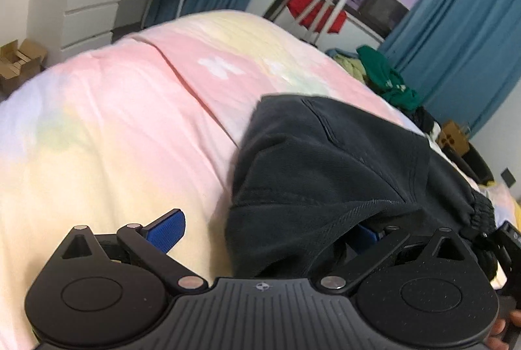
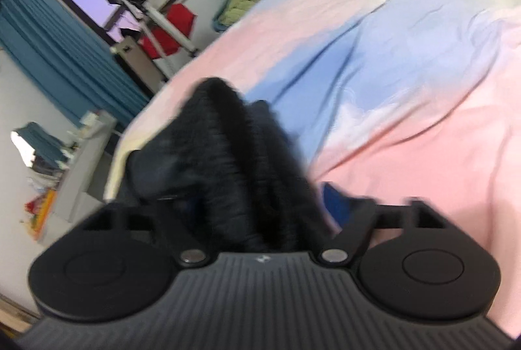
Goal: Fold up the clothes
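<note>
A dark navy garment [image 1: 329, 167] with an elastic waistband lies on the pastel bedspread [image 1: 130, 122]. My left gripper [image 1: 263, 232] is open. Its left blue pad [image 1: 166, 231] is bare, and its right pad [image 1: 364, 236] is tucked under the garment's edge. In the right wrist view the garment's gathered waistband [image 2: 234, 154] bunches between the fingers of my right gripper [image 2: 260, 203]. The jaws stand apart, with a blue pad [image 2: 335, 203] showing at the right. This view is blurred, so the grip is unclear.
A pile of green and yellow clothes [image 1: 381, 73] lies at the bed's far edge. A drying rack with red clothes [image 1: 319, 8] stands by the window. White drawers [image 1: 88, 5] and a cardboard box [image 1: 19, 60] are at the left. Blue curtains [image 1: 462, 34] hang behind.
</note>
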`<move>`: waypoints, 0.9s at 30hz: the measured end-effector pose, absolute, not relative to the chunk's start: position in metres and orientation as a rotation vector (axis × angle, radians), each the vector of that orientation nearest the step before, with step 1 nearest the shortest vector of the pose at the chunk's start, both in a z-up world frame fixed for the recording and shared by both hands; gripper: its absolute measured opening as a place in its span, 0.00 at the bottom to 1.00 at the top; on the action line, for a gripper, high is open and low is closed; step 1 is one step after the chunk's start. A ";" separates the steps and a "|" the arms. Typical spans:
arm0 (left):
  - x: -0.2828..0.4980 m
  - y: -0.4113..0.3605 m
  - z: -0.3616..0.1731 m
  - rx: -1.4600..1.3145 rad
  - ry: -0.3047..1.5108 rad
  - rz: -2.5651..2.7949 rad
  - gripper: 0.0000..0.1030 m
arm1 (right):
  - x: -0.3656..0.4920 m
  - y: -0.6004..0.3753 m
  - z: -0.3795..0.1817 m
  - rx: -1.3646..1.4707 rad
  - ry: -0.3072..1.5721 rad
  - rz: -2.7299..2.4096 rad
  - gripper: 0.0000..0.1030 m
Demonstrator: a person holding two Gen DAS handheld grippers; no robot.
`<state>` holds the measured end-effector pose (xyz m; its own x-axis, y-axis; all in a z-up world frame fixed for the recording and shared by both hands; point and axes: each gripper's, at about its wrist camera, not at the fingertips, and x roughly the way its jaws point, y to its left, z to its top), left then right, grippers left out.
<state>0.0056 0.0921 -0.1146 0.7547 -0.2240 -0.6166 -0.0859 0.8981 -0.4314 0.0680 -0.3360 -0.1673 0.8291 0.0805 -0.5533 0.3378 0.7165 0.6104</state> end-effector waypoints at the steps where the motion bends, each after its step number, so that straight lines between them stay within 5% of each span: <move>1: 0.006 0.095 -0.114 -0.466 0.713 -0.070 1.00 | 0.069 -0.336 -0.168 0.764 0.598 -0.157 0.90; 9: 0.011 0.112 -0.117 -0.564 0.783 -0.106 1.00 | 0.091 -0.333 -0.185 0.814 0.699 -0.057 0.92; 15: 0.004 0.140 -0.104 -0.706 0.842 -0.256 1.00 | 0.085 -0.331 -0.181 0.812 0.713 -0.055 0.62; 27: 0.110 0.139 -0.129 -0.773 0.933 -0.288 1.00 | 0.078 -0.324 -0.170 0.760 0.663 -0.064 0.59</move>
